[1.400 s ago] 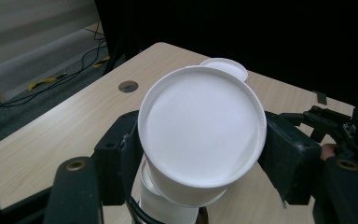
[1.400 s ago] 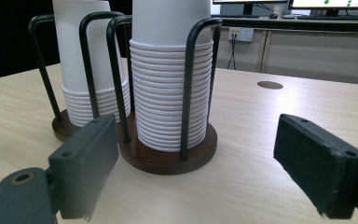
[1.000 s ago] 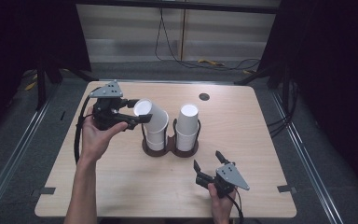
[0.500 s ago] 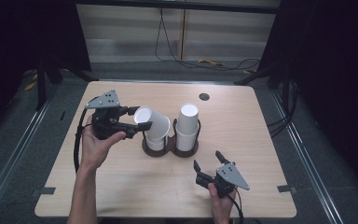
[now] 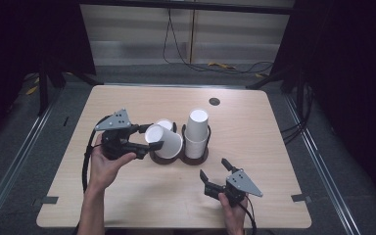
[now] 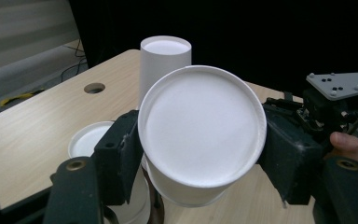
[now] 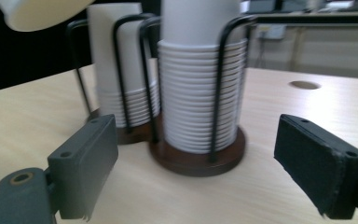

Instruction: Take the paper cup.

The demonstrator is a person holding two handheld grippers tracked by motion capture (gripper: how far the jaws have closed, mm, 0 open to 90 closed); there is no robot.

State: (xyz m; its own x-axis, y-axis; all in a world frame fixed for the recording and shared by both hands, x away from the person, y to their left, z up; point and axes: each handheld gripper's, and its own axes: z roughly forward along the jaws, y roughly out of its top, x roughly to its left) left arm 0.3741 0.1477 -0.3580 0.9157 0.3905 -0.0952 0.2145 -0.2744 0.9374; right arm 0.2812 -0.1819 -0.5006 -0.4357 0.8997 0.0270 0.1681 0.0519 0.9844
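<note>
**A:** So where's the paper cup (image 5: 164, 141) sitting relative to the left hand-held gripper (image 5: 149, 138)?

**B:** Right between its jaws. In the left gripper view the paper cup (image 6: 201, 135) is seen tipped on its side with the flat white bottom turned back toward the camera, and a black pad is pressed against each flank. So the left hand-held gripper is clamped on the cup, held clear of the desk (image 5: 274, 147).

**A:** And the stacks?

**B:** Just past the held cup. A shorter cup stack (image 6: 91, 140) is seen below and to the left of the jaws, and a taller cup stack (image 6: 164, 58) is poking up behind the held cup. From the high view the held cup is hung right over the left slot of the cup holder (image 5: 181, 157), whether touching that stack can't be told.

**A:** What about the other one?

**B:** The right hand-held gripper (image 5: 214, 172) is held low near the front edge of the desk, jaws spread apart, nothing between them. In the right gripper view the wire holder and both stacks are framed ahead of the open jaws, apart from them, and the held cup (image 7: 42, 14) is caught at the top left corner.
</note>
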